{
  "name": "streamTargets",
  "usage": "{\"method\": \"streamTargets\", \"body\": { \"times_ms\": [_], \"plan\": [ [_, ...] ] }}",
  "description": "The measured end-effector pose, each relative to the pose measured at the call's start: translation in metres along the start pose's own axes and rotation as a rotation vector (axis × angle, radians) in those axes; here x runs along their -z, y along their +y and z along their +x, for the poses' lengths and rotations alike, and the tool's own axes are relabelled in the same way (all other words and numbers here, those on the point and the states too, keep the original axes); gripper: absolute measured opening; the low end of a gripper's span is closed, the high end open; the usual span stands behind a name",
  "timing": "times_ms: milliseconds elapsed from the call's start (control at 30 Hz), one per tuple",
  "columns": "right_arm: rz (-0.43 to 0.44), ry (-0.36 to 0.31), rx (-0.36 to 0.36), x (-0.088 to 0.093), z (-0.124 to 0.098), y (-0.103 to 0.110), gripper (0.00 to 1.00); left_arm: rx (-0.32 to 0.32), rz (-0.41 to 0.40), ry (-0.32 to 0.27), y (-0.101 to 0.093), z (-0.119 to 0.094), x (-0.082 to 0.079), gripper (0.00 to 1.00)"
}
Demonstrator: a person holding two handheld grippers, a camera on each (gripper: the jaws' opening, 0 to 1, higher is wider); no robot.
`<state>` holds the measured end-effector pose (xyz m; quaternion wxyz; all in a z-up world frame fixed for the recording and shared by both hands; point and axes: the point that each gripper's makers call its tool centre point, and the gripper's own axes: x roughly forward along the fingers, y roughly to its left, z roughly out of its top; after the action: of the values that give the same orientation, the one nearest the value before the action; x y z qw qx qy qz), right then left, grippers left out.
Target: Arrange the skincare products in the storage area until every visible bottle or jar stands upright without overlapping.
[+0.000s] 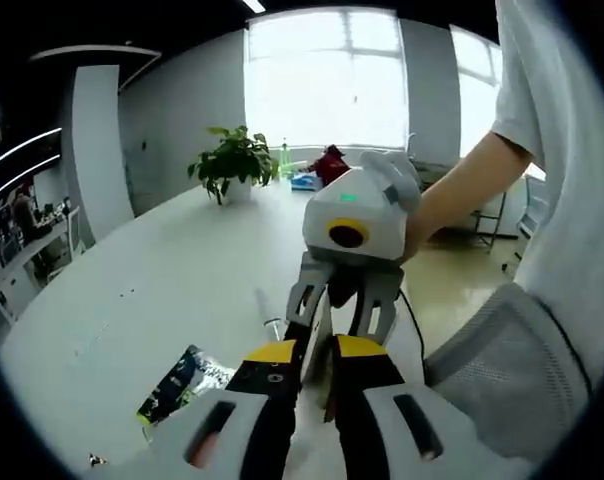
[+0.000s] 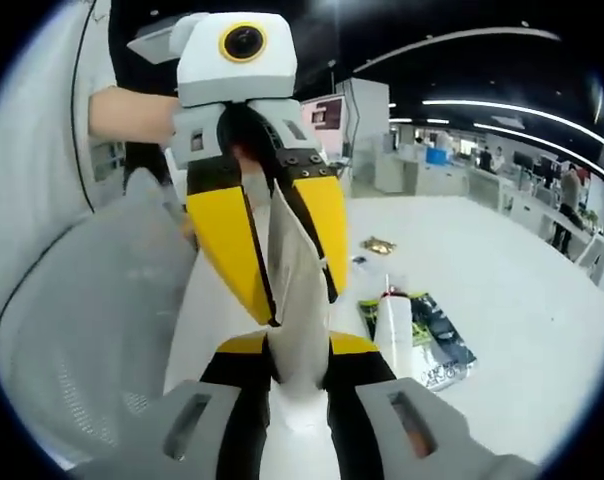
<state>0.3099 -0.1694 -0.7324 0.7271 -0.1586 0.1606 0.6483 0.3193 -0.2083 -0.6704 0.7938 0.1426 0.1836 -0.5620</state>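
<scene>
The left gripper (image 1: 317, 350) and the right gripper (image 2: 297, 352) were held nose to nose above a large white table (image 1: 162, 270). A pale grey-white flat soft tube (image 2: 297, 265) was carried between them, clear of the table. In the right gripper view, the yellow-tipped black fingers (image 2: 244, 346) of the right gripper were seen pressed against the tube's lower end. The long yellow fingers of the left gripper were closed on its upper part from both sides. The tube was thus pinched by both pairs of fingers at once, and was kept roughly in line with them.

Just beyond the grippers, a white cylindrical bottle with a dark cap (image 2: 394, 322) was seen lying on its side. It was laid across a dark printed flat packet (image 2: 440, 340) resting on the table. A small gold-coloured crumpled object (image 2: 380, 244) was seen farther off on the table, well apart from the packet.

In the left gripper view, a green potted plant in a white pot (image 1: 232, 165) was seen at the far end of the table, before bright windows. A grey mesh chair back (image 1: 512, 375) was seen close beside the person's white sleeve (image 1: 562, 130)
</scene>
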Motion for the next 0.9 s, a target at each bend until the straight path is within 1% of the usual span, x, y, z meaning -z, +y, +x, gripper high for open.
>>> {"method": "streamTargets", "body": {
  "times_ms": [167,300,700,800,900],
  "plan": [
    [-0.006,0.007,-0.002,-0.001,0.001,-0.01,0.2,-0.003,-0.031,-0.006,0.009,0.004,-0.001,0.15],
    [0.001,0.005,-0.008,0.0,0.002,-0.013,0.21,-0.001,-0.051,-0.017,0.014,0.002,-0.001,0.15],
    [0.046,0.013,0.019,0.0,0.001,-0.013,0.22,0.001,-0.059,-0.022,0.013,0.003,-0.002,0.16],
    [0.056,0.029,0.02,0.002,0.001,-0.013,0.23,0.01,-0.073,-0.027,0.011,0.004,-0.002,0.16],
    [0.06,0.057,0.02,0.006,0.002,-0.01,0.25,0.008,-0.074,-0.025,0.011,0.004,-0.001,0.19]
  ]
}}
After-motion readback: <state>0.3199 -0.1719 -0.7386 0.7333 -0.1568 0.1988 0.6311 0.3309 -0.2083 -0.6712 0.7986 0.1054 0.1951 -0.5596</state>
